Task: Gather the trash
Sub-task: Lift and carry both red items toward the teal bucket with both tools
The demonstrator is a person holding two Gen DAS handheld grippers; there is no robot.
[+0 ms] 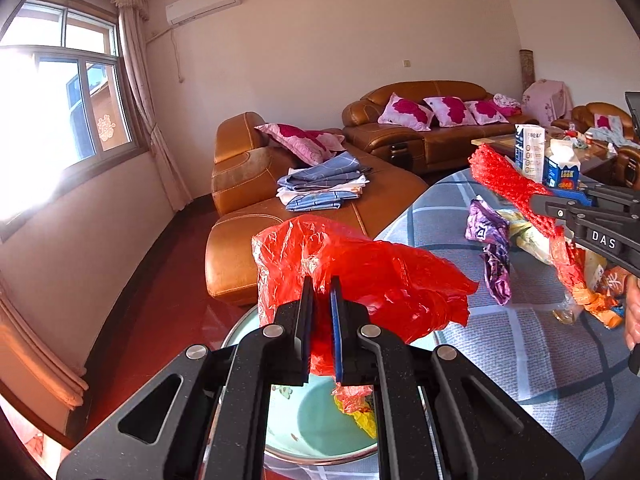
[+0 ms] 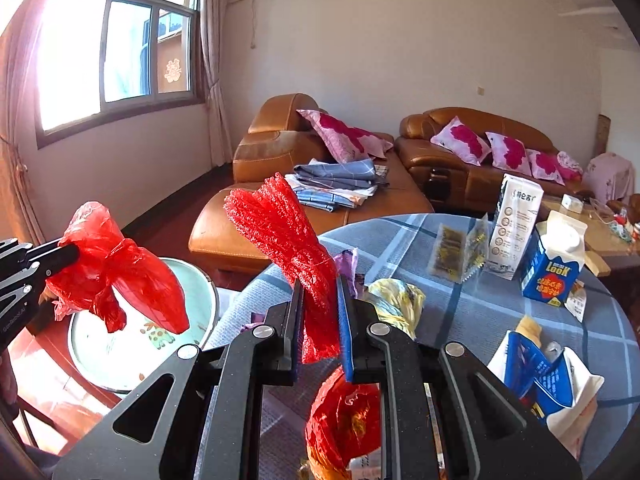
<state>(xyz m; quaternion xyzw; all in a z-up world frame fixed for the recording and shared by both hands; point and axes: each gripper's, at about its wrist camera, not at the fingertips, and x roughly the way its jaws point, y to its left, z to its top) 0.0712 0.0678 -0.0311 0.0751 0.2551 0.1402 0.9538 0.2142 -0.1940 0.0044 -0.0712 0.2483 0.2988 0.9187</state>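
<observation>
Clamped in our left gripper [image 1: 320, 300] a red plastic bag [image 1: 360, 268] hangs over the basin [image 2: 200, 292], our right gripper [image 2: 318, 304] pinches red foam netting [image 2: 288, 232], while cartons [image 2: 556, 264] and wrappers [image 1: 492, 236] still litter the table [image 2: 460, 304].

Living room, cream walls [image 1: 320, 40], dark red floor [image 1: 168, 264]. Bright window [image 1: 72, 92] at left with pale curtains [image 1: 140, 92], air conditioner [image 1: 202, 2] high on wall. Tan leather sofas [image 1: 420, 120] with pink floral pillows [image 1: 404, 111], folded blue bedding [image 1: 324, 184].
</observation>
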